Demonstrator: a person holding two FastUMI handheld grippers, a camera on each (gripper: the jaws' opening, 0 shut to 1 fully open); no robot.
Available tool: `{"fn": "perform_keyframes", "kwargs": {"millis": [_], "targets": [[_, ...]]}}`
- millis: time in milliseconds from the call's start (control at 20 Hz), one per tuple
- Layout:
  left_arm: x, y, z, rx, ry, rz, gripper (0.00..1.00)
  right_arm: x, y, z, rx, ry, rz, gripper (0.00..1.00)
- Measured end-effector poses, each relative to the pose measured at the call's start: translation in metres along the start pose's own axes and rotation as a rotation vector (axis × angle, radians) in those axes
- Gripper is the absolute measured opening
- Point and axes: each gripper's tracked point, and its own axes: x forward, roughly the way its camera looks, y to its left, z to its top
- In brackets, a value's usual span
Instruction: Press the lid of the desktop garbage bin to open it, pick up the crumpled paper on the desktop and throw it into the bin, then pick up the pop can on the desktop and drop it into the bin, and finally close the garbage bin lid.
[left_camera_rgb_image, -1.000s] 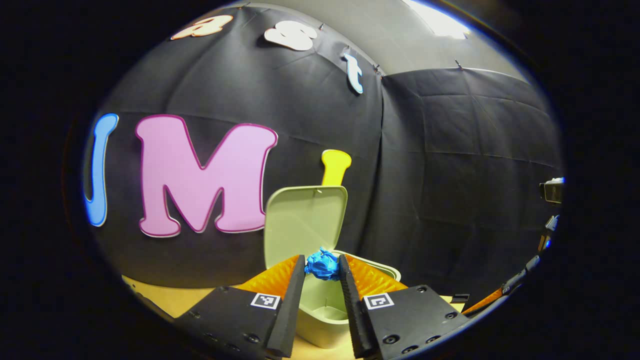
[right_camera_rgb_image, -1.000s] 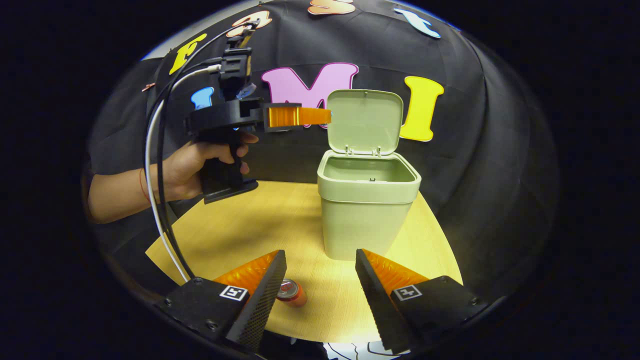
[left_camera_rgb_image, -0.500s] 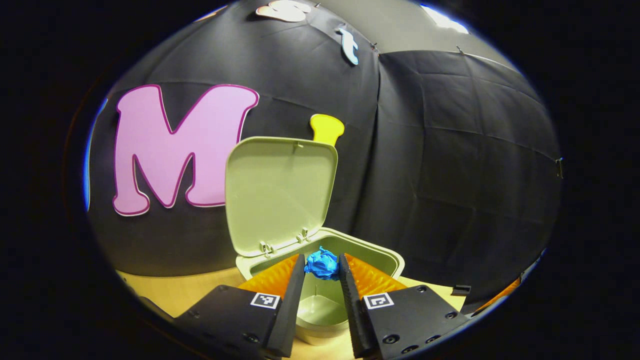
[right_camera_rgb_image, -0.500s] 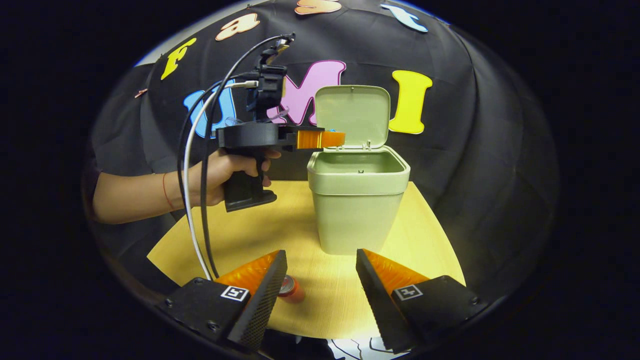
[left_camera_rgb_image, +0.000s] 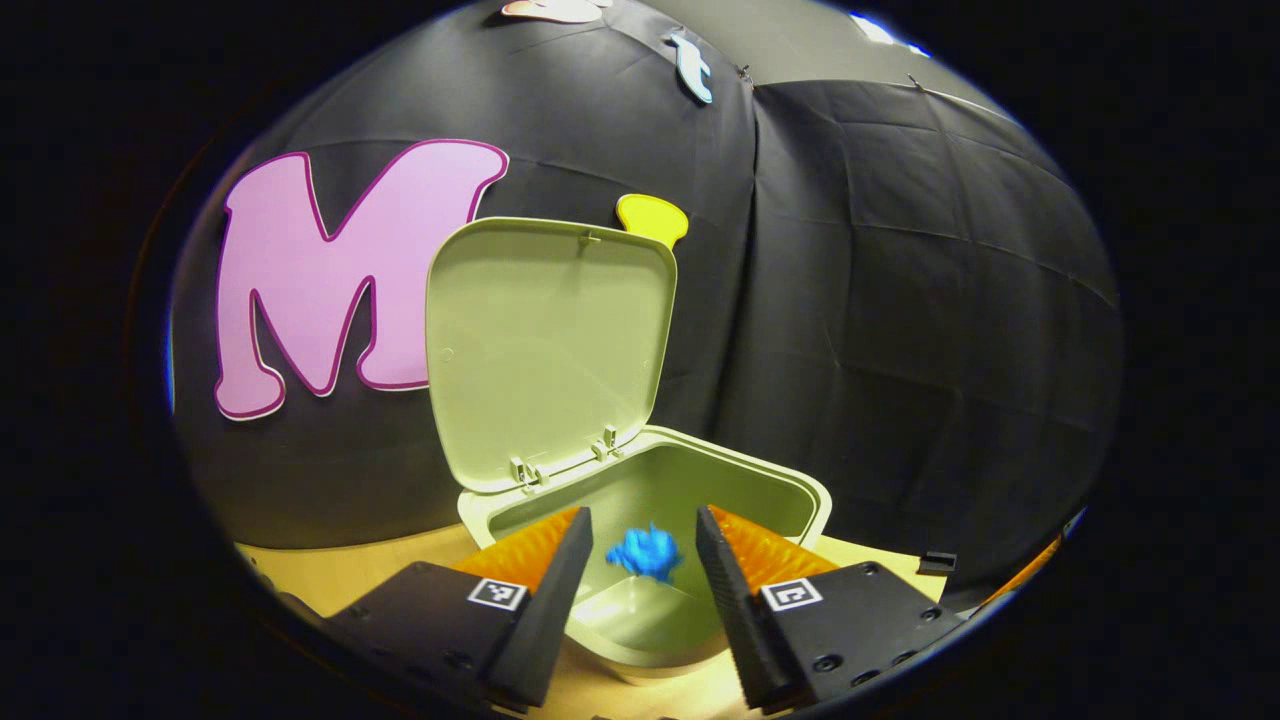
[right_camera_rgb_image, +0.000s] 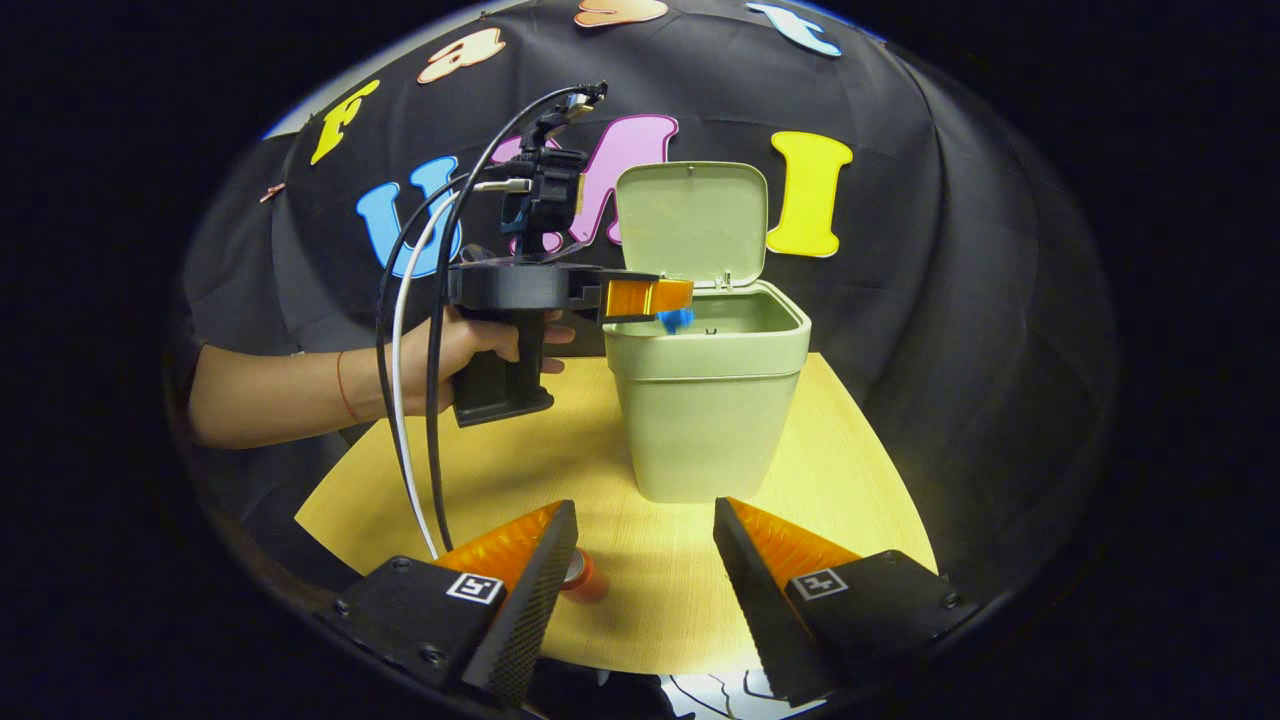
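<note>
In the left gripper view, the left gripper (left_camera_rgb_image: 640, 545) has just spread its fingers apart, and the blue crumpled paper (left_camera_rgb_image: 645, 552) is now free between them, a little blurred, over the open mouth of the garbage bin (left_camera_rgb_image: 790, 490). Half a second ago the same paper sat pinched between the two fingers at the bin's rim, so the release has only now happened. The lid (left_camera_rgb_image: 545, 350) stands upright behind the opening and looks larger and nearer than before, which suggests the gripper moved closer to the bin. In my judgement the paper step is nearly finished, if the paper falls inside as it seems to do. In the right gripper view, the left gripper (right_camera_rgb_image: 665, 300), held by a hand (right_camera_rgb_image: 470, 345), reaches over the bin's near rim, and the paper (right_camera_rgb_image: 676, 319) shows just below its fingertips, at the level of the rim (right_camera_rgb_image: 705, 355); earlier no paper hung under them. The right gripper (right_camera_rgb_image: 645, 545) hovers with fingers wide apart and holds nothing, much as before. The pop can (right_camera_rgb_image: 580, 578) lies on the desktop (right_camera_rgb_image: 850, 480) beside the right gripper's left finger, untouched, and by the task it comes next.
</note>
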Motion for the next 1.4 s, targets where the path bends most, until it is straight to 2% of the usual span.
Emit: {"fn": "perform_keyframes", "kwargs": {"millis": [50,150,350,450,700,950,1050,1400], "targets": [[-0.001,0.001,0.002,0.002,-0.005,0.003,0.78,0.001,0.001,0.0,0.002,0.001,0.003,0.89],[-0.004,0.004,0.006,0.004,-0.018,0.011,0.83,0.003,0.002,-0.002,0.001,0.006,0.009,0.91],[-0.021,0.009,0.012,0.011,-0.032,0.017,0.84,0.008,0.015,-0.006,-0.004,0.024,0.042,0.92],[-0.034,0.01,0.016,0.01,-0.045,0.017,0.85,0.011,0.022,-0.011,-0.008,0.036,0.065,0.95],[-0.075,0.024,0.023,0.007,-0.074,0.063,0.86,0.02,0.039,-0.036,-0.046,0.1,0.131,0.97],[-0.124,0.042,0.027,0.006,-0.1,0.132,0.88,0.034,0.056,-0.062,-0.104,0.165,0.19,0.98],[-0.143,0.049,0.024,-0.007,-0.104,0.165,0.86,0.04,0.062,-0.073,-0.122,0.19,0.215,0.98],[-0.202,0.079,-0.013,-0.078,-0.044,0.3,0.86,0.062,0.074,-0.1,-0.187,0.256,0.274,0.98]]}}
